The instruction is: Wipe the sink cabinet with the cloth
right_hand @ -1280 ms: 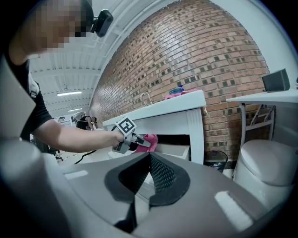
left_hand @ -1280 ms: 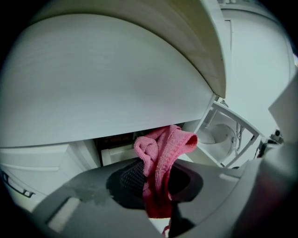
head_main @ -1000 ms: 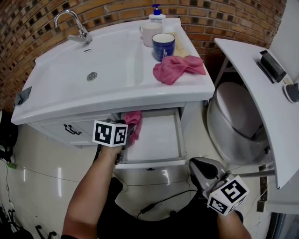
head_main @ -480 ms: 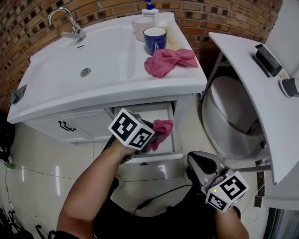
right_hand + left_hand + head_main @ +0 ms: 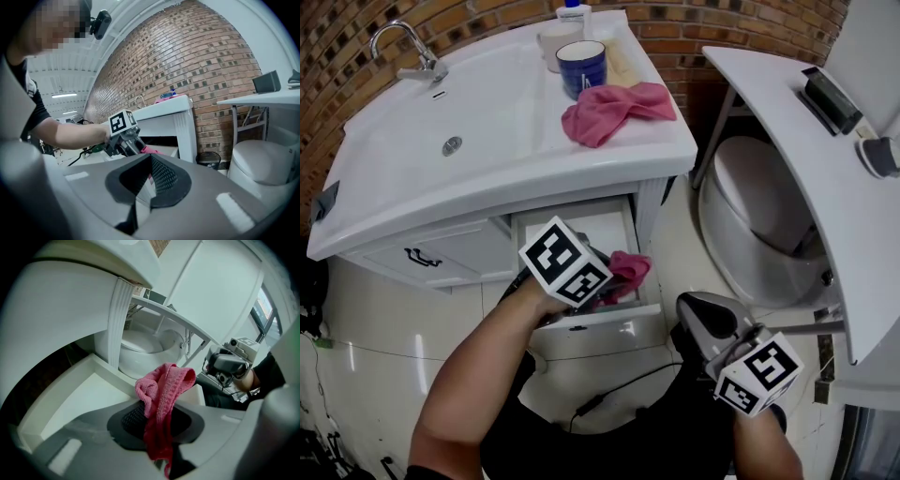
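left gripper (image 5: 611,284): clamps cloth (image 5: 630,267) over drawer (image 5: 572,230) | right gripper (image 5: 147,183): seemingly closed

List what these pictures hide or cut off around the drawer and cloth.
Head view: near drawer floor, covered by the left gripper and marker cube.
Left gripper view: cloth end, cut by the bottom edge.
Head view: soap bottle top, cut by the upper edge.

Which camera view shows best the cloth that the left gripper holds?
The left gripper view: the cloth sits large, pinched between the jaws. The head view shows only a bunch; the right gripper view, a tiny pink bit.
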Motion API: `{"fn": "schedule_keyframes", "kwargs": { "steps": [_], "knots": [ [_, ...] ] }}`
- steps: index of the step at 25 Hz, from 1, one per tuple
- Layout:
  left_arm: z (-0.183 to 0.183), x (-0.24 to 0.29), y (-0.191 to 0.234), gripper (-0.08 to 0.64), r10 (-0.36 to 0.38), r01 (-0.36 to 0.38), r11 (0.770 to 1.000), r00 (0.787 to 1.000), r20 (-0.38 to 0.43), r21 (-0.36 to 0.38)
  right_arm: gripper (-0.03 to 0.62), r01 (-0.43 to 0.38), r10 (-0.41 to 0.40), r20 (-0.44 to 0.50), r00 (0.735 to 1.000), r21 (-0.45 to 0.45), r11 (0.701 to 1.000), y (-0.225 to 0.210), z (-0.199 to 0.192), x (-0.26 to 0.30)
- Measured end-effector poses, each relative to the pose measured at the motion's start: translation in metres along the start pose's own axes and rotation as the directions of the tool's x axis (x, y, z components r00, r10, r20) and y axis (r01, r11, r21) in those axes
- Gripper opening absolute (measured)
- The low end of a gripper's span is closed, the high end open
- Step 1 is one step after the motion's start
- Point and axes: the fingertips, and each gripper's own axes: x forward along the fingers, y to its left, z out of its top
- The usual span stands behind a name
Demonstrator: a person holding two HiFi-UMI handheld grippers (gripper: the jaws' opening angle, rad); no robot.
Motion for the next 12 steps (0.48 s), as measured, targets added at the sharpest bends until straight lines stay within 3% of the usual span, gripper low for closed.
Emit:
{"fn": "schedule_keyframes", "kwargs": {
  "steps": [12],
  "knots": [
    [-0.050, -0.039, 0.025, 0.086, 0.044, -0.044, 0.999, 0.996, -0.073, -0.002, 0.006, -0.026, 0.025, -0.022, 0.999, -0.017, 1.000, 0.015, -0.002, 0.015]
  ]
}}
